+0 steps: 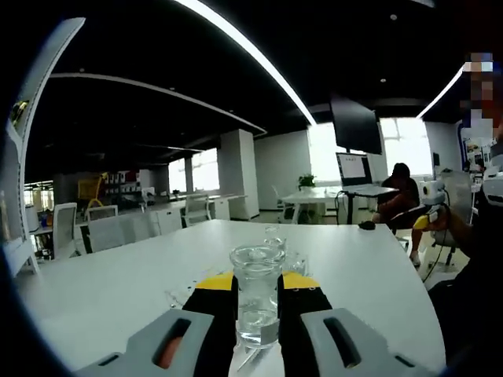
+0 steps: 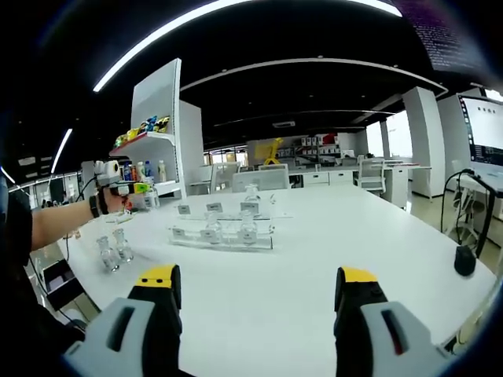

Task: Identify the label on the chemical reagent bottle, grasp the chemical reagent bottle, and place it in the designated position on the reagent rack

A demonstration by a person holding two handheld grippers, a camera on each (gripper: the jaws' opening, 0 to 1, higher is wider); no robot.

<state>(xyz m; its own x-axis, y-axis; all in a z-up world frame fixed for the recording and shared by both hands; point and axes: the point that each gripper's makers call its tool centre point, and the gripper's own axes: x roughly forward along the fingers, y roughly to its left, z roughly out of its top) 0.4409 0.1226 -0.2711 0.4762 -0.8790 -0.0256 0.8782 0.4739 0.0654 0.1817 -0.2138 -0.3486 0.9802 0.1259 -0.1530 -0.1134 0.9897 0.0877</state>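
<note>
Clamped between the left gripper's (image 1: 258, 302) jaws, a clear glass reagent bottle (image 1: 257, 292) is standing upright above the white table (image 1: 118, 275). Right gripper (image 2: 258, 292) is hovering with jaws wide apart, facing the clear reagent rack (image 2: 222, 233) on that table.

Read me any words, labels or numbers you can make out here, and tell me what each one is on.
None can be read.
White label cards on the clear rack: too small and blurred.
Glass bottle in the left gripper: no label visible.
Monitor text: blurred.
Colourful shelf items: illegible.
</note>
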